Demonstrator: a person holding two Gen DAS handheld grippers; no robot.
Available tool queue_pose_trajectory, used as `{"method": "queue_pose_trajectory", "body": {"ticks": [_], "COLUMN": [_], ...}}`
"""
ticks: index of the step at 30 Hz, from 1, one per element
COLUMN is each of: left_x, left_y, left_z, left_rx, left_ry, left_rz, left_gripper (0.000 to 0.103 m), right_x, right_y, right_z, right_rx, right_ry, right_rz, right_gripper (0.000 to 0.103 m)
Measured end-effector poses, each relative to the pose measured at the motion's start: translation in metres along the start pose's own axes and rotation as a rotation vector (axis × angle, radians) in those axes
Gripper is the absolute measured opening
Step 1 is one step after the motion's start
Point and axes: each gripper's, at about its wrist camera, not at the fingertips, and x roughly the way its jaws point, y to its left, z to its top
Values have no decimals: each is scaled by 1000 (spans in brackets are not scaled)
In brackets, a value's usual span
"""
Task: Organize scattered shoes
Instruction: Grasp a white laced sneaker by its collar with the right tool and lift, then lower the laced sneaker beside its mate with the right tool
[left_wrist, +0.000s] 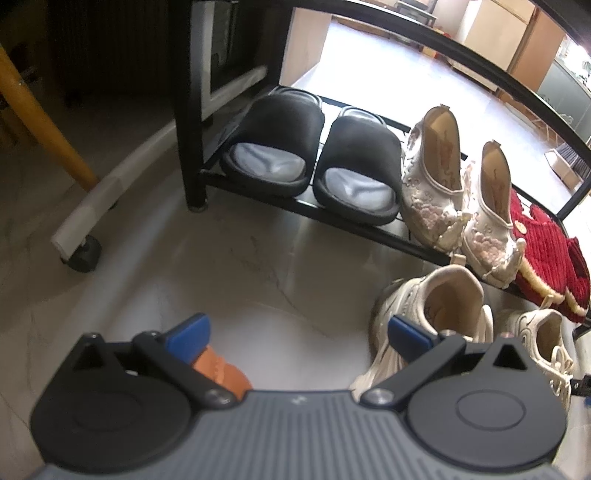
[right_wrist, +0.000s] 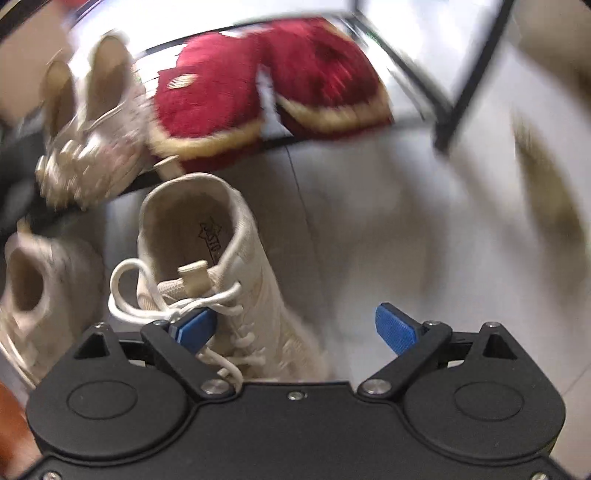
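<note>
Two cream sneakers stand on the floor in front of a black shoe rack (left_wrist: 332, 216). In the left wrist view one sneaker (left_wrist: 436, 314) is by my open left gripper's (left_wrist: 299, 338) right fingertip and the other (left_wrist: 539, 339) lies further right. The rack's low shelf holds black slides (left_wrist: 314, 155), white beaded shoes (left_wrist: 454, 192) and red plush slippers (left_wrist: 546, 251). In the blurred right wrist view my open right gripper (right_wrist: 299, 326) sits over the right sneaker (right_wrist: 221, 266), its left fingertip in the laces. The other sneaker (right_wrist: 33, 299) is at the left, the red slippers (right_wrist: 266, 92) above.
An orange-brown object (left_wrist: 218, 373) lies under my left gripper's left finger. A white base on a black caster (left_wrist: 81, 254) and a wooden leg (left_wrist: 40, 114) stand at the left. A rack leg (right_wrist: 454, 114) stands at the right in the right wrist view.
</note>
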Motion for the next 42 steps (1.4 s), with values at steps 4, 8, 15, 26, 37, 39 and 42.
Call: {"method": "queue_pose_trajectory", "body": {"ticks": [4,8,15,26,37,39,42], "left_x": [1,2,2,2,2,2,2], "left_y": [-1,-1,-3,-4,-4,-5,-4], "left_z": [0,0,-1,-2,-2,-3,-3], "left_rx": [7,8,11,22,25,27,25], "left_ry": [1,2,9,9,9,10,13], "left_rz": [-1,2,-8,-7,-10,-10,-13], "left_gripper": [102,102,102,102,102,102,102], "right_x": [-7,-21,-48,-10,38,43,47], "right_y": [17,14,2,48,29,25,20], "right_z": [-5,-10,3,-8,1,3,4], "right_rx": [-170,-222,-96,-392,-200,-159,-118], "right_ry": [-33,-91,-249,-62,34,54,75], "right_rz": [-79,-187,-24,71,93,113,130], "right_gripper": [100,102,103,103,103,103,103]}}
